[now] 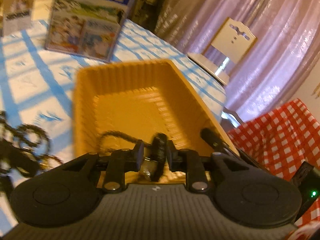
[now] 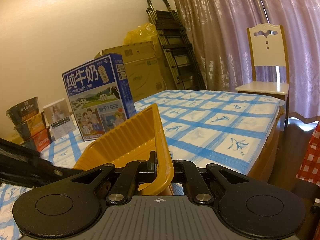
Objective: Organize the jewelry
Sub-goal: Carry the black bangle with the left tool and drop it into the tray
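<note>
A yellow ribbed plastic tray [image 1: 128, 108] sits on the blue-checked tablecloth. My left gripper [image 1: 154, 152] is shut on a black beaded jewelry piece [image 1: 159, 152] and holds it over the tray's near end; a dark cord [image 1: 118, 135] trails from it into the tray. More dark jewelry [image 1: 24, 146] lies tangled on the cloth to the left. My right gripper [image 2: 163, 166] is shut on the tray's rim [image 2: 160, 140] and holds the tray tilted. The tip of the right gripper shows at the tray's right edge [image 1: 210, 136].
A blue milk carton [image 2: 98, 96] and a small white box [image 2: 59, 118] stand at the back of the table. Stacked noodle bowls [image 2: 28, 120] are at far left. A white chair [image 2: 266, 60], curtains and a red checked cloth [image 1: 280, 132] are to the right.
</note>
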Motion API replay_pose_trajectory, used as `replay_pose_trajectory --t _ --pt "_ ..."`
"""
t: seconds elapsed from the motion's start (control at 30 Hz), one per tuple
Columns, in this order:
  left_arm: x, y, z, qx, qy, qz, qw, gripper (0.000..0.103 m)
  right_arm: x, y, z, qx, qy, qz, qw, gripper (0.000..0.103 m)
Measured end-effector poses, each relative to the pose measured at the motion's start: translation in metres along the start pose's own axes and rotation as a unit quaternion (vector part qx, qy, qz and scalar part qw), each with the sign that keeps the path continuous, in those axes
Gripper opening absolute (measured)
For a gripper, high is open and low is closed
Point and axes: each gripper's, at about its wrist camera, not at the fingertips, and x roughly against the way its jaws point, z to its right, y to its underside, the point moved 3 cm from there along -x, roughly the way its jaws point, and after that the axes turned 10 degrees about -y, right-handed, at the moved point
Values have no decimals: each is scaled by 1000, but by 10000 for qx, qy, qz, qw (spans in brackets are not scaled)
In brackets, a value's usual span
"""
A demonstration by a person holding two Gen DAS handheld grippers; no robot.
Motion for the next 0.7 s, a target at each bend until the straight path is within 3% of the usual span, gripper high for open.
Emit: replay_pose_trajectory --t 0.17,0.4,0.7 --pt "29 0 -38 31 -658 292 9974 28 -1 0 0 10 -5 1 10000 7" --pt "58 16 -98 101 -1617 293 9863 30 0 0 0 10 -3 1 10000 7" --pt "60 43 -130 481 -1929 114 9800 30 0 1 2 1 0 -6 10000 6"
